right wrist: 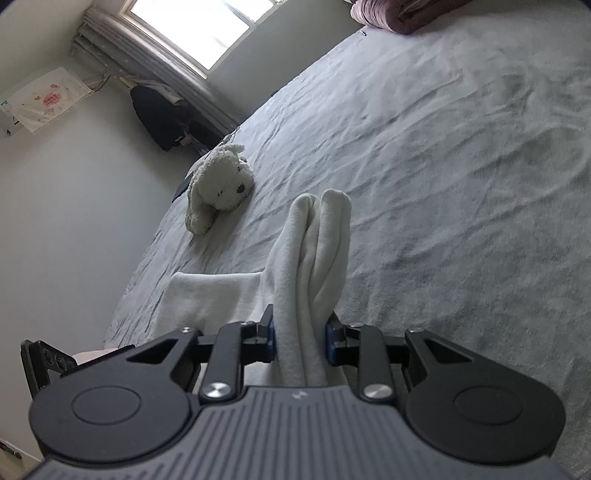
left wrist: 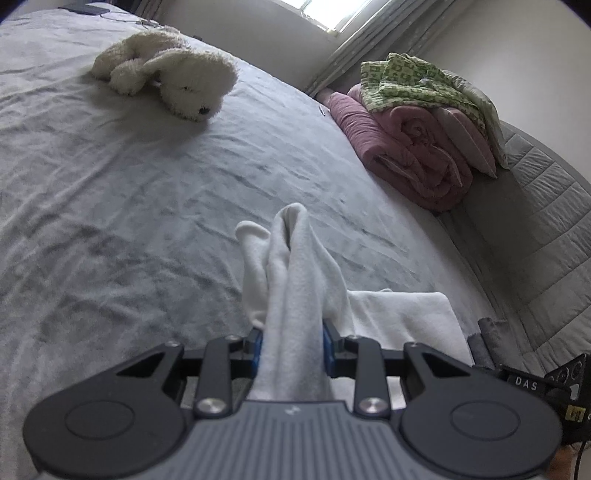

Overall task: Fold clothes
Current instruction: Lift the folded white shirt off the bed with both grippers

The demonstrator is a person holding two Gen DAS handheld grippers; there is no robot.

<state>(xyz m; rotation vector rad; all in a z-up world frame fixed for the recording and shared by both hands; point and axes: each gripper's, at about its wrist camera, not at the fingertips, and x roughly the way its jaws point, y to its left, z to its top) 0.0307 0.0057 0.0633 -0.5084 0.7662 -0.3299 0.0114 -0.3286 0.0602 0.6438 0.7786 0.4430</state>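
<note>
Nearest to us in the left wrist view is the left gripper (left wrist: 291, 341), its two blue-padded fingers pinching a bunched fold of the white garment (left wrist: 295, 280). The cloth rises between the fingers in a peaked ridge, and the rest of it lies flat on the bed (left wrist: 110, 184) just to the right of the gripper. In the right wrist view the right gripper (right wrist: 301, 341) pinches the white garment (right wrist: 314, 258) the same way, with gathered folds standing up between its fingers and a flat part spread on the bed (right wrist: 443, 147) to its left. So we hold one garment with two grippers, each clamped on its own bunch of cloth, low over the grey wrinkled sheet.

We see no box or basket in either view. On the bed we count one white plush dog (left wrist: 170, 74), lying on its side well apart from the garment; the right wrist view shows the plush dog (right wrist: 219, 184) near the bed's far edge. At the head of the bed there is one pink rolled quilt (left wrist: 410, 147) with one green patterned blanket (left wrist: 417, 81) draped on top of it, touching. A window (right wrist: 192, 26) with grey curtains lights the room, and one sheet of paper (right wrist: 40, 98) hangs on the wall beside it
</note>
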